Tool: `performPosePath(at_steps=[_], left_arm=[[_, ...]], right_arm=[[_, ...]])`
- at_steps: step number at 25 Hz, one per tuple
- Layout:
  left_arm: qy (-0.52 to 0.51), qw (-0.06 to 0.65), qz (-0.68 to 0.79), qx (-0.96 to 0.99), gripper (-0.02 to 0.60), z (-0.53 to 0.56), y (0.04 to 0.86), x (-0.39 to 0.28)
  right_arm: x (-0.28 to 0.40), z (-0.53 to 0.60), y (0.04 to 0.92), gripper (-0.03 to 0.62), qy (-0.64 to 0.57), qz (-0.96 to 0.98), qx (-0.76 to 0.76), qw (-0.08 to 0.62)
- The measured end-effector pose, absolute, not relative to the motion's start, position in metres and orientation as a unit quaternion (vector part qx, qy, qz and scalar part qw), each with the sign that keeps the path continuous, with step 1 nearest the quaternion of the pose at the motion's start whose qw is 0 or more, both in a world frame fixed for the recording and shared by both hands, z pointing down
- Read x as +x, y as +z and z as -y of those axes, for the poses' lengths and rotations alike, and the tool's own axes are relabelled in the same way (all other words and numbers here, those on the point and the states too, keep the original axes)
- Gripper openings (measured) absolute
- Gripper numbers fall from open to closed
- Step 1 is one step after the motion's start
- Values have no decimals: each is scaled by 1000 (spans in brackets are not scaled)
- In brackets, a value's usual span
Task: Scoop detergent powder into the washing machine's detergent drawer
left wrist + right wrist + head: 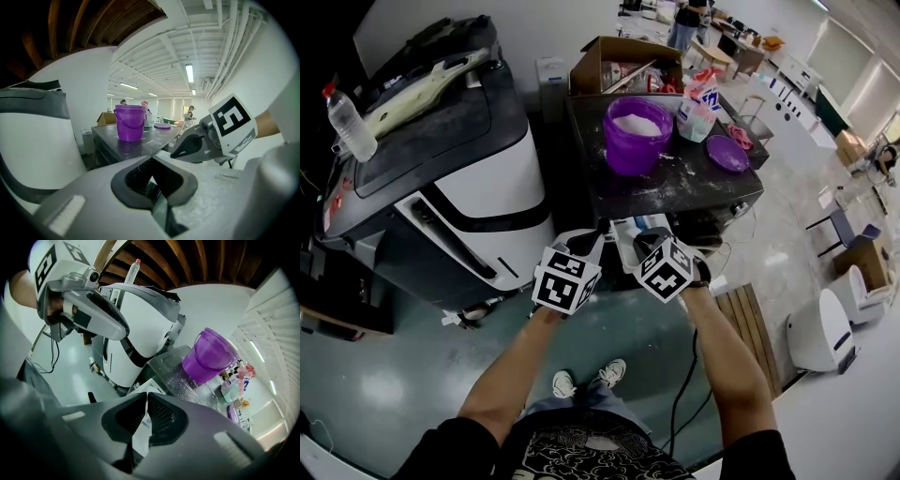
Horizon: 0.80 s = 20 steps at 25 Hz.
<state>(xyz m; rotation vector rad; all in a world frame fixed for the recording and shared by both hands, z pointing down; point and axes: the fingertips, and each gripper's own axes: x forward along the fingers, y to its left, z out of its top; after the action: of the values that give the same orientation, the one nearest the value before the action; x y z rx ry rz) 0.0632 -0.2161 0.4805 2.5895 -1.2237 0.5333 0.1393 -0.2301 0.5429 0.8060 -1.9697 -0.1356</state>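
1. While both handheld tools hover in front of a work surface, the left gripper [151, 158] shows its dark ribbed jaws pressed together with nothing between them.
2. The right gripper [144, 399] also has its jaws drawn together. Only a sliver of light shows between the pads, and they pinch nothing.
3. From the head view, the two grippers sit side by side and close together, just short of the front edge of a dark, powder-dusted tabletop [694, 187].
4. Just past the jaws at 12 o'clock, a white open-topped piece [628, 228] juts out below that edge. Whether it is the detergent drawer cannot be told.
5. Farther off at 12 o'clock, a round purple plastic bucket [630, 150] stands upright on the tabletop, holding white detergent powder [637, 123].
6. At 1 o'clock, a printed detergent bag [701, 103] stands just beside the bucket, and a flat purple lid [727, 153] lies near the table's right edge.
7. Behind the bucket is an open cardboard box [609, 58].
8. At 10 o'clock stands a large white and dark grey appliance [478, 178], with a clear plastic bottle [349, 122] on its top.
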Motion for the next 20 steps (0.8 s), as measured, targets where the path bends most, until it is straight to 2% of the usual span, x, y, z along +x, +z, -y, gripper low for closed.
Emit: performPosePath(at_steps=[13, 20], left_arm=[[188, 103, 414, 885, 0, 211, 477, 59], [170, 121, 422, 882, 0, 209, 474, 49]], right_arm=[[139, 229, 533, 37, -160, 779, 336, 505], [139, 224, 532, 37, -205, 763, 331, 515]])
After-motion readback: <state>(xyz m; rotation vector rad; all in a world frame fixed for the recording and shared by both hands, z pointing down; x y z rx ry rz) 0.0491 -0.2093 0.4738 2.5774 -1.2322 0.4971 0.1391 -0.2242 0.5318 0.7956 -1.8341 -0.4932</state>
